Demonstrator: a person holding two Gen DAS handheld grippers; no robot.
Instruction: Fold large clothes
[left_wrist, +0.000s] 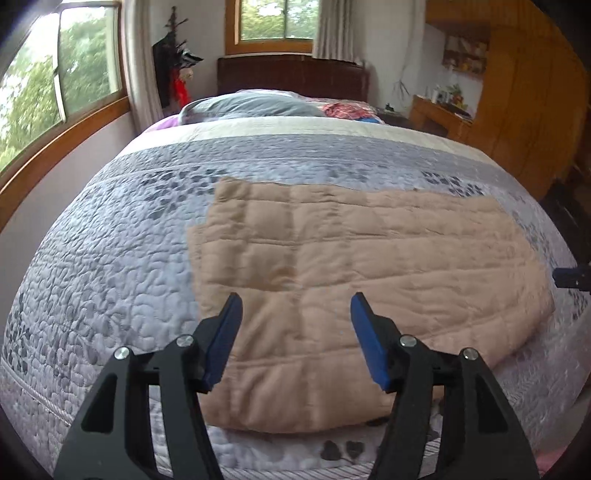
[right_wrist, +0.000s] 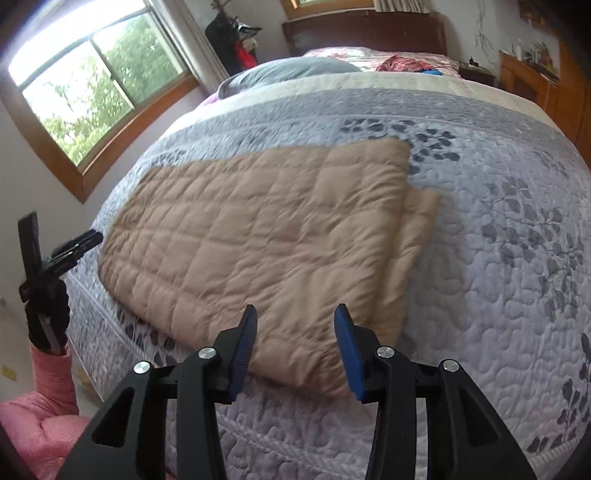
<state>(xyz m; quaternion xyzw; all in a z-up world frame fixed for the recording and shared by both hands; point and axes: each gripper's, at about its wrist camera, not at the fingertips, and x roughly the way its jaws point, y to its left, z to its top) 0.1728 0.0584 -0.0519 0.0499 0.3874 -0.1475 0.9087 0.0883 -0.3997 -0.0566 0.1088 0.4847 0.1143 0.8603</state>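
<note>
A tan quilted garment (left_wrist: 332, 258) lies folded flat into a rough rectangle on the bed's grey-lilac quilt (left_wrist: 110, 258). It also shows in the right wrist view (right_wrist: 258, 236), with a lower layer sticking out at its right edge. My left gripper (left_wrist: 295, 306) is open and empty, above the garment's near edge. My right gripper (right_wrist: 295, 317) is open and empty, above the garment's near right corner. The right gripper's tip shows at the right edge of the left wrist view (left_wrist: 572, 277). The left gripper, in a gloved hand, shows at the left in the right wrist view (right_wrist: 48, 266).
A grey pillow (left_wrist: 251, 105) and red patterned cloth (left_wrist: 343, 109) lie at the head of the bed before a dark headboard (left_wrist: 291, 77). Windows (left_wrist: 55, 92) line the left wall. A wooden desk and wardrobe (left_wrist: 517, 110) stand at the right.
</note>
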